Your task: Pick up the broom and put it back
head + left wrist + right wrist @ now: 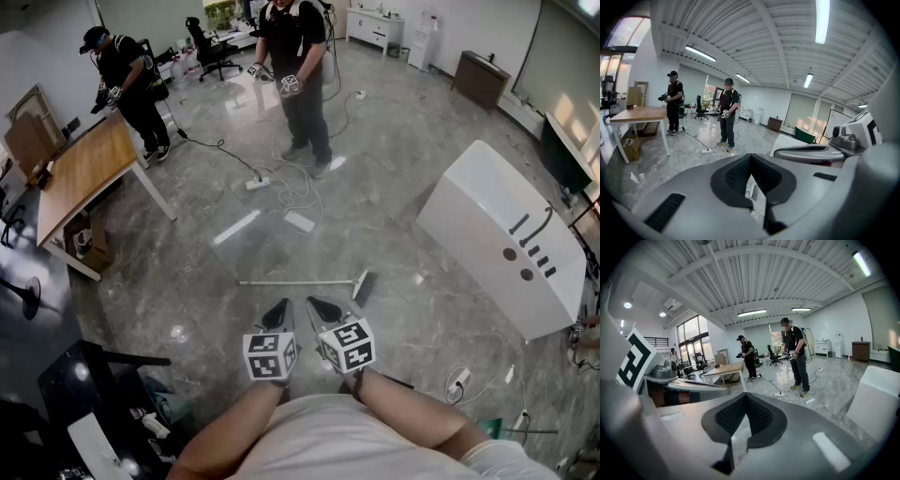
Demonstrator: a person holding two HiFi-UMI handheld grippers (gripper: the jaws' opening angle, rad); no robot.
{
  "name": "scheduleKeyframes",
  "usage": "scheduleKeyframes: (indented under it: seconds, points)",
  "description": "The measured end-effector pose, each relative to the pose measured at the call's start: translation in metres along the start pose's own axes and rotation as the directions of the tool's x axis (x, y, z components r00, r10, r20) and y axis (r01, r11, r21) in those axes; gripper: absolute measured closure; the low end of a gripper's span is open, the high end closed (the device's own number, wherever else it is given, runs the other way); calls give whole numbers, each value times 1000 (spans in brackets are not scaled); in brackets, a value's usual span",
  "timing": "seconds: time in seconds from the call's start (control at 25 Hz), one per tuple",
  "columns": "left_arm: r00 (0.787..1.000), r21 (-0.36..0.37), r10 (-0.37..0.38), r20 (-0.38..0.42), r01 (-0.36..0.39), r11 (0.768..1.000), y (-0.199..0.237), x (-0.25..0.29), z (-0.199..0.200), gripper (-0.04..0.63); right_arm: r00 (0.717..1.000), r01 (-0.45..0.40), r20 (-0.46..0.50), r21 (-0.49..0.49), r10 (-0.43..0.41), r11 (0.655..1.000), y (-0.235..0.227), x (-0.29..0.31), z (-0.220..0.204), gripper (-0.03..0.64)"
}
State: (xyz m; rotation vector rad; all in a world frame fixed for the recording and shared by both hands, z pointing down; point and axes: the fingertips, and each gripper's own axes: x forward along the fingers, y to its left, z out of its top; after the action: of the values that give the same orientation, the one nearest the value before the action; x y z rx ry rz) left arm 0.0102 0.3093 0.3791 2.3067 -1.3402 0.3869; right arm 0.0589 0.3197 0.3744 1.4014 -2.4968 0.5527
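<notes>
Broom: we see the broom [300,282] flat on the floor [403,159], handle running left and head at the right, just ahead of both grippers and touching neither
Left gripper: the left gripper [281,307] is held low over the floor, its fingers [736,176] pressed together at the tips with nothing held
Right gripper: the right gripper [317,304] is close beside the left one, its fingers [761,417] also closed and empty
Around: a big white cabinet [502,234] lies on its side to the right of the broom head, near but apart from it
Beyond the broom: a white strip [236,227] and a flat white panel [299,221] lie on the floor, then loose cables [295,183] and a power strip [258,184]
People: one person [300,75] stands past the cables with grippers in hand, and a second person [127,84] stands by the wooden worktop [84,169] at the left
Under the worktop: a cardboard box [89,246]
Head view only: we find the broom, strip and panel here
Gripper views only: they look out across the room to the ribbed ceiling and its strip lights [821,21]; each also catches the other gripper at its edge
Writing: the marker cubes [270,356] carry black-and-white square patterns; the dark marks on the cabinet face we cannot read as words
</notes>
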Motion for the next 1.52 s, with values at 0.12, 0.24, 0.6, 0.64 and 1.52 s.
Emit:
scheduleKeyframes:
  seconds: [0.12,0.24,0.6,0.64,1.52]
  points:
    - [1000,-11,1,-4,-1,1000,1,2,-1,592,1000,1,-2,-1,-1,1000,-2,0,0,618]
    - [1000,-11,1,-5,-1,1000,2,3,-1,592,1000,-1,-1,-2,1,1000,-2,1,0,618]
    - [1000,-12,-4,-9,3,1000,4,9,-2,592,999,-35,9,-6,35,999,0,7,1,618]
    - [1000,-13,-6,-6,6,1000,7,8,-2,592,999,-43,10,-12,43,999,2,9,1,617]
    - [996,-31,-48,-77,46,998,139,83,19,592,970,-196,-203,-322,134,926,-33,178,17,589]
